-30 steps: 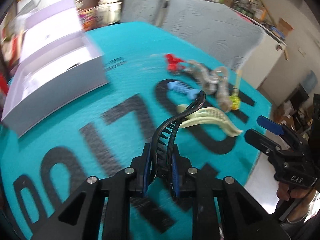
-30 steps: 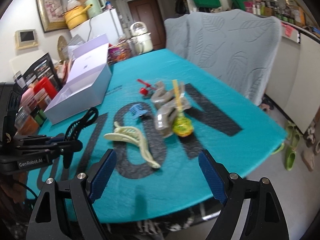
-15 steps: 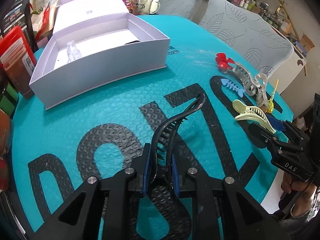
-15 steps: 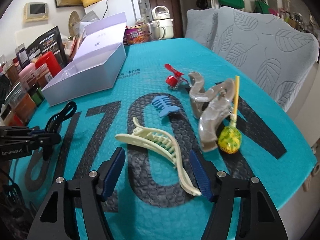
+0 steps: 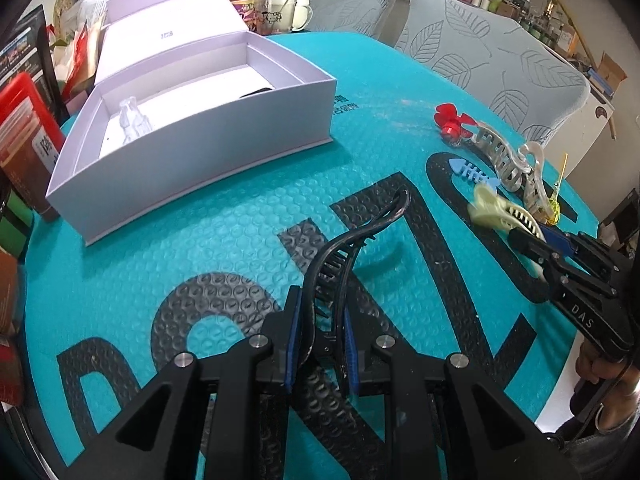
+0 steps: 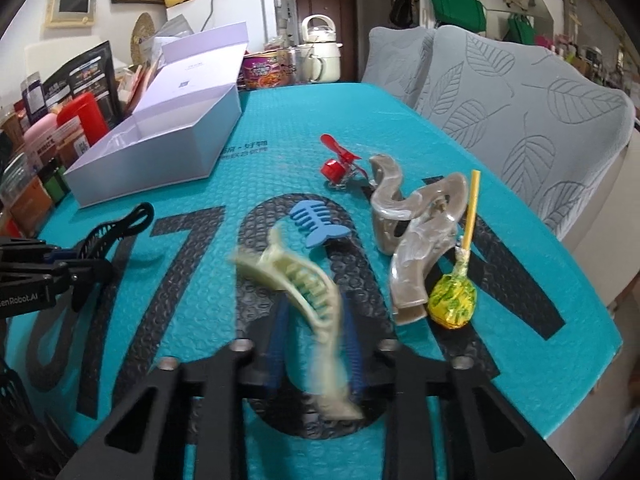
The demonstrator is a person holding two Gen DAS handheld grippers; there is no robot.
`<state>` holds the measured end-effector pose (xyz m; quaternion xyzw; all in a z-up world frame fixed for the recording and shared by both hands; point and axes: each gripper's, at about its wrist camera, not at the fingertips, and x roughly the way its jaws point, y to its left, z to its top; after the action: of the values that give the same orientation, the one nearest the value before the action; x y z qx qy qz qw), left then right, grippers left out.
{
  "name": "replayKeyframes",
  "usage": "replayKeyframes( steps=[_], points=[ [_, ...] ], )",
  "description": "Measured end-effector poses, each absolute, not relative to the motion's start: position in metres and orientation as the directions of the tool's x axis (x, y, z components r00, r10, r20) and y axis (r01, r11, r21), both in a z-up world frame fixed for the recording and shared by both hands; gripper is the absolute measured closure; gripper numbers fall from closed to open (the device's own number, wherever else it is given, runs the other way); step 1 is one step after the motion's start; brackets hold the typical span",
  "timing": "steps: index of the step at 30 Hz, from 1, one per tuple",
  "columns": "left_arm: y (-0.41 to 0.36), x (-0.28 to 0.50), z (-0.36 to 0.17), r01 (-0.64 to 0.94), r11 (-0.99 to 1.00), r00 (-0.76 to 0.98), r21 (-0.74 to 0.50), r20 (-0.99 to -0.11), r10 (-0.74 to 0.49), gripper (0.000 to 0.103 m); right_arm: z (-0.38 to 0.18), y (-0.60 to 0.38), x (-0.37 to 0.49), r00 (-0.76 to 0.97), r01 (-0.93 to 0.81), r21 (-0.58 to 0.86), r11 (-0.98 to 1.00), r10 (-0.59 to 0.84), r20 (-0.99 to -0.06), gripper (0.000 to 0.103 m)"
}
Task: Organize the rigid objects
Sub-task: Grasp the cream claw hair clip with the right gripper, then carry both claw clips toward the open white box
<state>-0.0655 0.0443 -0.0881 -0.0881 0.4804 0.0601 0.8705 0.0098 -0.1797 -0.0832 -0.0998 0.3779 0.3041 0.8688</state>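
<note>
Presently, a black hair claw [image 5: 344, 248] is pinched between the left tongs [image 5: 319, 336] above the teal counter [image 5: 224, 240], near the open white box [image 5: 192, 136]. A cream hair claw [image 6: 308, 280] is straddled by the right tongs [image 6: 316, 356]; contact cannot be told through blur.

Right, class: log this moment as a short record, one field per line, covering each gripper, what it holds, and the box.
left gripper: shut on black hair claw
right gripper: closing around cream hair claw, grip unclear from blur
white box: open, lid up, a clear item inside
loose on mat: blue fishbone clip, lollipop
</note>
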Motion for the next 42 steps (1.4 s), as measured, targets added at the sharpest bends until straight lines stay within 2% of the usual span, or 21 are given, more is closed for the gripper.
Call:
replayKeyframes(
  steps=[8,21,42],
  points=[
    [0.050,-0.067,-0.085,-0.192,0.973,0.537,-0.125,-0.843,-0.002,0.084,-0.079,-0.185,0.010,0.502,-0.597,0.122,0.793,0.487,-0.715,0.083],
    [0.062,-0.082,-0.074,-0.216,0.966,0.569,-0.143,-0.823,0.006,0.084,-0.064,-0.168,-0.006,0.490,-0.637,0.126,0.761,0.525,-0.696,0.083],
    [0.116,-0.134,-0.048,-0.372,0.919,0.609,-0.131,-0.782,0.135,0.084,-0.043,-0.084,-0.037,0.347,-0.810,0.140,0.570,0.658,-0.668,0.083]
  ],
)
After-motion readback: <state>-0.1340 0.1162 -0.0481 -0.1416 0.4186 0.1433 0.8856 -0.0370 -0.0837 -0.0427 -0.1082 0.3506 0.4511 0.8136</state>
